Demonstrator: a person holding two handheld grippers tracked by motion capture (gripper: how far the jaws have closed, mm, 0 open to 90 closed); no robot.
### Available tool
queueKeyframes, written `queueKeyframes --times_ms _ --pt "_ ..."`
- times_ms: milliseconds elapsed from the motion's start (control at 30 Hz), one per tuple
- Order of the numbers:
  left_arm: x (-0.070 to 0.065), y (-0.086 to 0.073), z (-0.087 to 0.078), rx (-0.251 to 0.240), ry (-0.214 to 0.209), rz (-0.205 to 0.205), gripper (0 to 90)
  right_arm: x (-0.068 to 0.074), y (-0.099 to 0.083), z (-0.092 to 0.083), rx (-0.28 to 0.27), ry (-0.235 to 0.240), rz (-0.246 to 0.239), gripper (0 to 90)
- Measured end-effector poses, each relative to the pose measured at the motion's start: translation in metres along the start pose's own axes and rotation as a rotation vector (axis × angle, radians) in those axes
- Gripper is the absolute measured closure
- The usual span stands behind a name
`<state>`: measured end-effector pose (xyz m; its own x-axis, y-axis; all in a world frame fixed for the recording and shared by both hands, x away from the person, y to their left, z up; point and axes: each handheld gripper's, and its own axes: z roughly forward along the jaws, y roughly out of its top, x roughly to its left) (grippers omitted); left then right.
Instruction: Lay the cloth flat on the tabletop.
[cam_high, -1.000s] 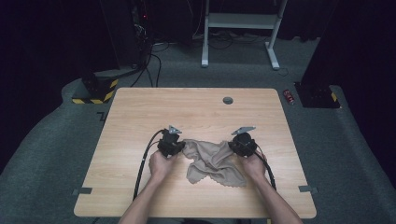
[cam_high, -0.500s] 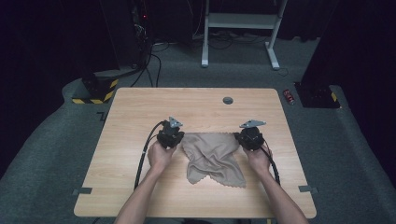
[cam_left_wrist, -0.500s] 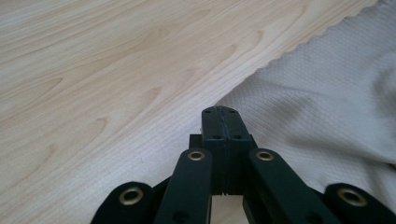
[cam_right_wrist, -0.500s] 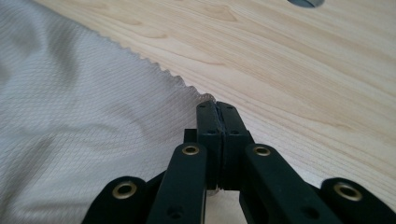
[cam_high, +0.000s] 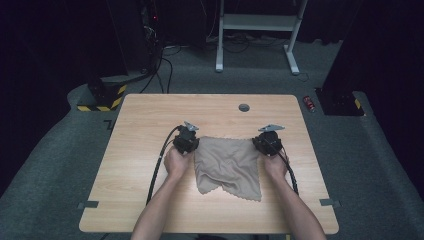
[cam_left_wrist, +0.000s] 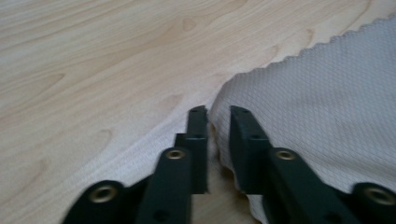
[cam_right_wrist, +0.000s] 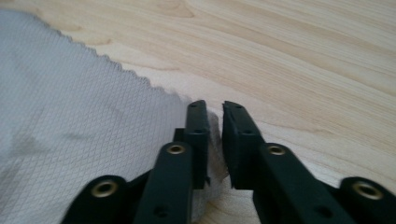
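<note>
Fingers of left gripper and right gripper having just been opening, slack around a top corner each, treat the tan cloth, rumpled at centre frame on the desk, as light, limp and quick to bunch, and pinch again at those corners, never mid-sheet.

Lab, black curtains, cabled equipment rack

The left tongs and right tongs are black, each with a small grey three-cornered plate on top. A thick black cable hangs from each. Round brass screws shine on their black jaws. The person's arms are bare.
</note>
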<state>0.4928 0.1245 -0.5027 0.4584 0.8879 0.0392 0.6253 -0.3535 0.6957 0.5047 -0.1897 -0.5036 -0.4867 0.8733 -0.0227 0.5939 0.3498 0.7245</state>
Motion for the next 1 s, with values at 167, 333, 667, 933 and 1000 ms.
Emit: queueKeyframes --times_ms 167,333,667,933,1000 --pt "-0.009 -0.016 -0.019 -0.001 -0.027 0.031 58.9 -0.009 -0.004 -0.015 -0.003 0.015 0.044 75.1" --pt "-0.013 -0.028 -0.026 0.012 -0.052 0.024 55.0 -0.006 -0.004 -0.013 0.02 0.01 0.026 74.5" --pt "-0.014 -0.045 -0.031 0.011 -0.058 -0.001 47.4 0.002 -0.003 0.005 0.063 -0.082 0.001 89.6" --pt "-0.023 -0.054 -0.047 0.009 -0.105 0.027 48.0 -0.007 0.015 0.007 0.082 -0.131 0.022 76.1" --pt "-0.025 -0.056 -0.051 0.0 -0.116 0.023 48.1 -0.005 0.015 0.004 0.067 -0.114 0.028 74.7"
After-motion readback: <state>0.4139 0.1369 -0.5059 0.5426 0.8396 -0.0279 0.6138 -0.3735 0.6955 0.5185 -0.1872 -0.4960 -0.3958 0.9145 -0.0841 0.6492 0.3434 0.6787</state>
